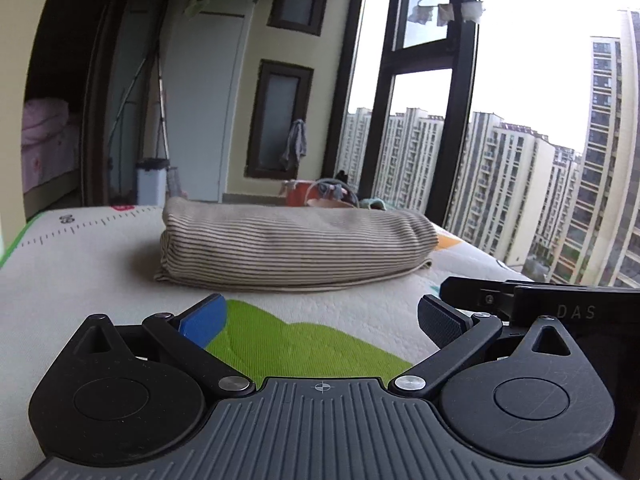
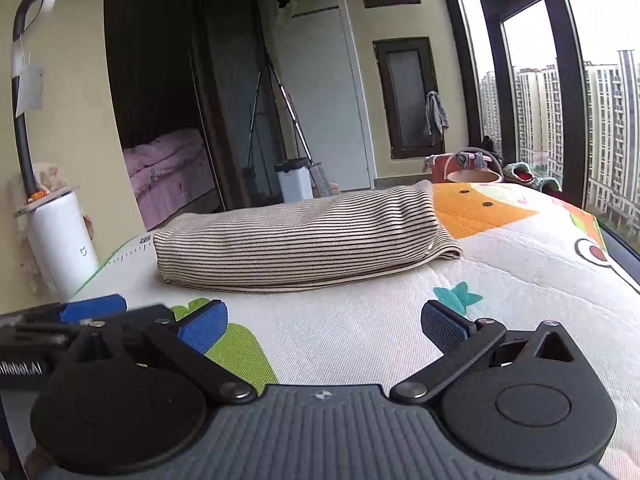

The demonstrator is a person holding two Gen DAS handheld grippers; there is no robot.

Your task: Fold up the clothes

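Note:
A beige garment with thin dark stripes lies folded into a thick rectangle on the patterned mat. In the right wrist view the same folded garment sits ahead at mid-frame. My left gripper hovers low over the mat, short of the garment, open with nothing between its blue pads. My right gripper is likewise open and empty, a little back from the garment's near edge. Each gripper shows at the edge of the other's view: the right one and the left one.
The mat ends at a tall window on the right. A red basket and bowl stand beyond its far end. A white vacuum stand is at the left, a mop bucket and a doorway behind.

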